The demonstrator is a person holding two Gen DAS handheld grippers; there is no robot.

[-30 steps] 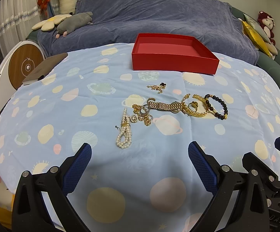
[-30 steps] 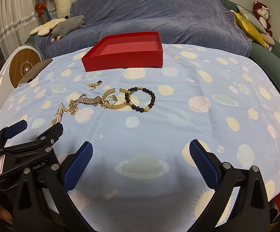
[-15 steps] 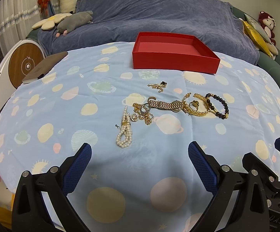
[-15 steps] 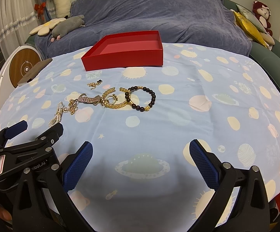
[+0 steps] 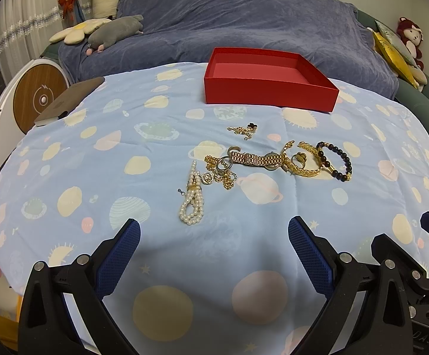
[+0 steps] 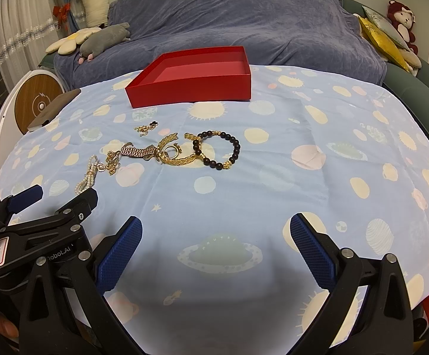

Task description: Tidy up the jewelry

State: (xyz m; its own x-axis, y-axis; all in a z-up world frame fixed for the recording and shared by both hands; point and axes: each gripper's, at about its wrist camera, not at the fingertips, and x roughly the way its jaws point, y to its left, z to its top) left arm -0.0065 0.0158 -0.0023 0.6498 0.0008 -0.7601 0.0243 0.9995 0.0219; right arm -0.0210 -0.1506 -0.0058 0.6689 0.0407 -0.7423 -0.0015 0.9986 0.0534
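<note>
Ahead of both spread, empty grippers, left (image 5: 213, 230) and right (image 6: 215, 229), the jewelry (image 5: 258, 162) lies tangled, pieces overlapping; the box (image 5: 269, 91) sits beyond.

1. My surface (image 5: 66, 159) wears a pale blue cloth printed with planets.
2. A red open box (image 5: 269, 88) sits at its far side.
3. Nearer me lie a pearl bracelet (image 5: 192, 198), gold chains (image 5: 220, 171), a gold watch band (image 5: 252, 159), a gold bangle (image 5: 306, 171) and a dark bead bracelet (image 5: 337, 159).
4. A small clover chain (image 5: 244, 130) lies between them and the box.
</note>
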